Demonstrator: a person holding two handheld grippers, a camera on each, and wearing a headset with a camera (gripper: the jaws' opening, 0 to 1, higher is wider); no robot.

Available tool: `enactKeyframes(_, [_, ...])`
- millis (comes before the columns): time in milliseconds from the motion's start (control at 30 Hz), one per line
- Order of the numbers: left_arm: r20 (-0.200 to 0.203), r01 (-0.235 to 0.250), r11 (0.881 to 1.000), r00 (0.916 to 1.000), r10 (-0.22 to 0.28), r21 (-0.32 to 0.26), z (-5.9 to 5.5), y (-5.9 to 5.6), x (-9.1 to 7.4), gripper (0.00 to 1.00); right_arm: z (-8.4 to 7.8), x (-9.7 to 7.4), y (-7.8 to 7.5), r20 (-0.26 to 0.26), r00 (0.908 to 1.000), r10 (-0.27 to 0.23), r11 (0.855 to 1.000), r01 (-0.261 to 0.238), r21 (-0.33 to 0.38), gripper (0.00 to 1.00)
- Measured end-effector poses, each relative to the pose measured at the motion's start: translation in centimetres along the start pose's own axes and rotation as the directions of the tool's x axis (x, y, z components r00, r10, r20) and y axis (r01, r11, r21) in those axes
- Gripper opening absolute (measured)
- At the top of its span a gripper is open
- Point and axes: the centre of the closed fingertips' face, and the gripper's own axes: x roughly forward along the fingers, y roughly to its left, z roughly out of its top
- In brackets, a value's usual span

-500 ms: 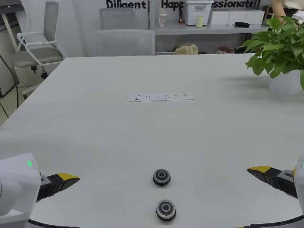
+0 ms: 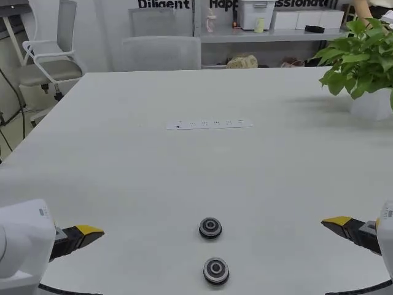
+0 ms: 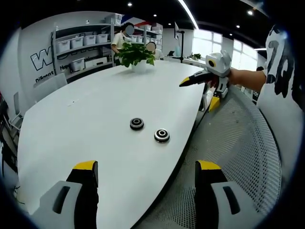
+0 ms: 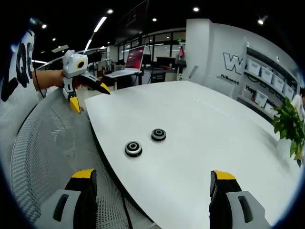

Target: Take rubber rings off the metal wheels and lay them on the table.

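Wheels (image 2: 210,228) on table (image 2: 184,178) | wall lettering (image 2: 163,5) "Diligent" | left hand-held gripper (image 3: 147,165), right hand-held gripper (image 4: 152,173) both agape

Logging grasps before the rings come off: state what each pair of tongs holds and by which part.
Nothing is held. The left tongs and right tongs are open and empty; both wheels lie on the table.

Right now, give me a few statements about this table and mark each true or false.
The far wheel and the near wheel lie apart on the table. True.
The left gripper is shut on a wheel. False: it is open, holding nothing.
A potted plant stands at the table's far right. True.
The right gripper touches the near wheel. False: it is open, clear of both.
A rubber ring lies loose on the table. False: black rings sit on both wheels.
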Motion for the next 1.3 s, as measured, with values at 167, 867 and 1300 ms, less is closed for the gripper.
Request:
enactKeyframes(167, [0.001, -0.001, 1.0, 1.0, 0.001, -0.001, 0.04, 0.06, 0.08, 0.81, -0.05, 0.12, -0.04, -0.006, 1.0, 0.001, 1.0, -0.001, -0.006, 0.99])
enactKeyframes(867, [-0.004, -0.002, 1.0, 1.0, 0.002, -0.006, -0.33, -0.1, 0.18, 0.8, -0.45, 0.21, 0.2, -0.018, 0.9998, 0.009, 1.0, -0.009, -0.009, 0.98])
enactKeyframes(1300, [-0.008, -0.001, 1.0, 1.0, 0.001, -0.005, -0.55, -0.31, 0.32, 0.8, -0.73, 0.37, 0.32, -0.026, 0.9996, 0.014, 1.0, -0.014, -0.008, 0.98])
